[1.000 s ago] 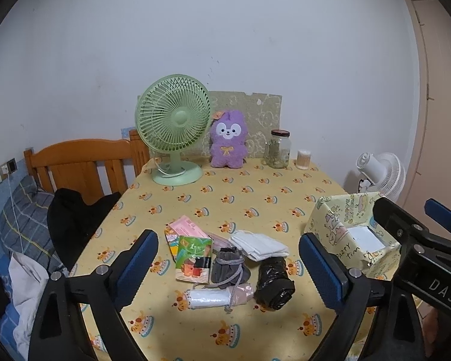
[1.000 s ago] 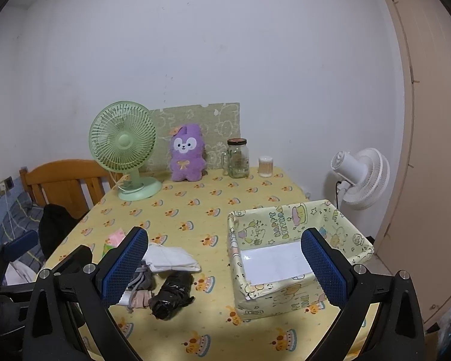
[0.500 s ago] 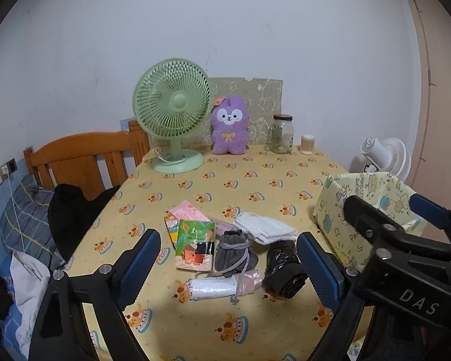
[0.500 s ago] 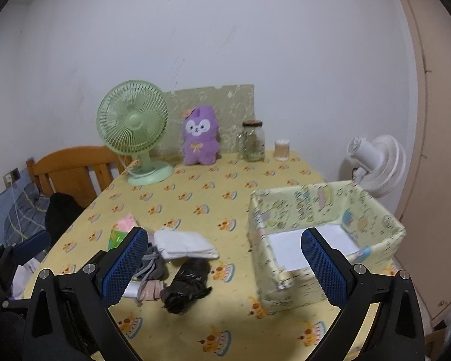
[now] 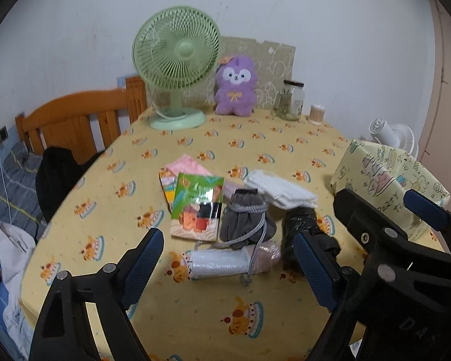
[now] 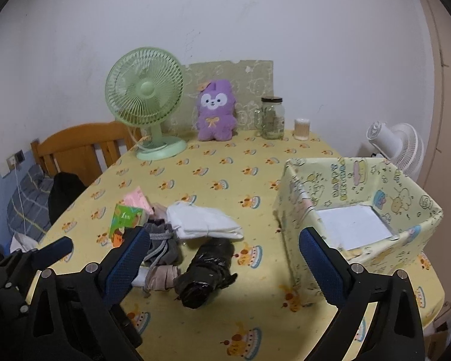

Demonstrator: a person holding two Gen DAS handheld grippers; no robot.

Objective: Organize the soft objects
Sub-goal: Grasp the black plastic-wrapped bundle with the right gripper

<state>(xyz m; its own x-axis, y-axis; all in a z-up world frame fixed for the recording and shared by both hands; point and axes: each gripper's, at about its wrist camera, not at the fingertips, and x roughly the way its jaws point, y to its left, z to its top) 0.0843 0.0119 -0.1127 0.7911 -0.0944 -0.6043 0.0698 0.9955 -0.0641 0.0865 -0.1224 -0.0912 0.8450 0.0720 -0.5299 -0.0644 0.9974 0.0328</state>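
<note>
A pile of soft things lies mid-table: a grey drawstring pouch [image 5: 246, 219] [image 6: 162, 243], folded white cloth [image 5: 281, 189] [image 6: 204, 221], a black rolled bag [image 5: 300, 222] [image 6: 207, 273], a white and pink roll [image 5: 225, 260], a green packet [image 5: 200, 207] and a pink packet [image 5: 189, 164]. My left gripper [image 5: 227, 246] hangs over the roll, jaws closing, pads touching nothing. Over the black bag, my right gripper [image 6: 225, 240] stands open and holds nothing. To the right stands an open patterned box [image 6: 360, 177] [image 5: 375, 174]. A purple plush [image 5: 236, 90] [image 6: 216, 109] sits at the back.
At the back stand a green fan [image 5: 177, 60], a glass jar [image 5: 291, 99] and a small cup [image 5: 317, 114]. A wooden chair [image 5: 75, 117] with a black garment [image 5: 57, 171] is at the left. A white fan [image 6: 397, 147] stands beyond the table's right edge.
Both grippers have come down and tilted toward the pile, which now looks larger and lower in both views. The left jaws have narrowed a little.
</note>
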